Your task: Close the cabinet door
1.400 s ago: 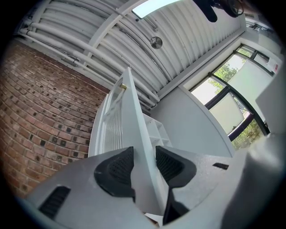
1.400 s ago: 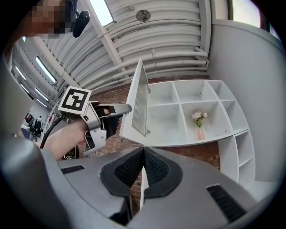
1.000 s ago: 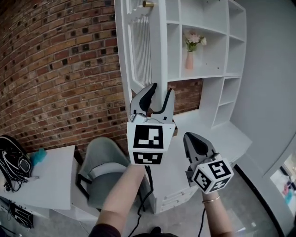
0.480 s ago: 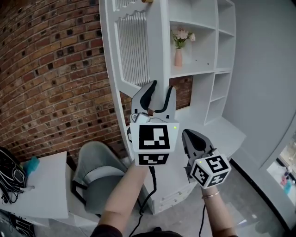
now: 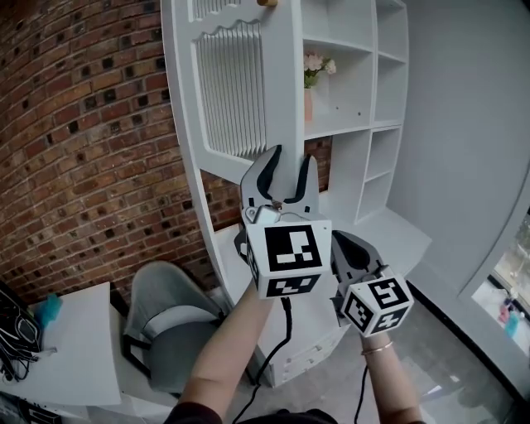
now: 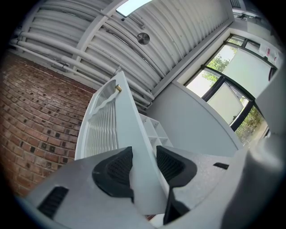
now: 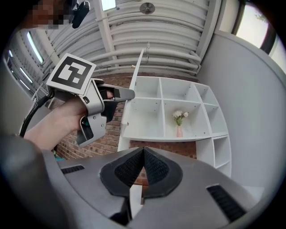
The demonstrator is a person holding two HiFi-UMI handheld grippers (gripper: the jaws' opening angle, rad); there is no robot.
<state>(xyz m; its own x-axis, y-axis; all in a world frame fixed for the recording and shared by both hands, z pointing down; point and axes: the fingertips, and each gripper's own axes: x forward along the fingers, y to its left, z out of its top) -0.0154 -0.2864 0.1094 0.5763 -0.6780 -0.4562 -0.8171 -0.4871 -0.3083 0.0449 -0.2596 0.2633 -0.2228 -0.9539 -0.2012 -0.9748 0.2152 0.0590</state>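
Observation:
The white slatted cabinet door (image 5: 232,91) stands ajar from the shelf unit, with a brass knob (image 5: 267,2) at its top. My left gripper (image 5: 286,161) is shut on the door's lower free edge, one jaw on each face. In the left gripper view the door (image 6: 129,129) runs up between the left gripper's (image 6: 144,167) dark pads. My right gripper (image 5: 352,248) hangs lower right, shut and empty. From the right gripper (image 7: 143,154) view the door (image 7: 136,76) shows edge-on, with the left gripper (image 7: 120,94) on it.
White open shelves (image 5: 364,124) hold a pink vase of flowers (image 5: 310,91), partly behind the door. A brick wall (image 5: 83,149) is at the left. Below stand a grey chair (image 5: 166,323) and a white desk (image 5: 58,348).
The door has swung toward the shelves with my left gripper on its edge, and now covers part of the vase. The right gripper has hardly moved.

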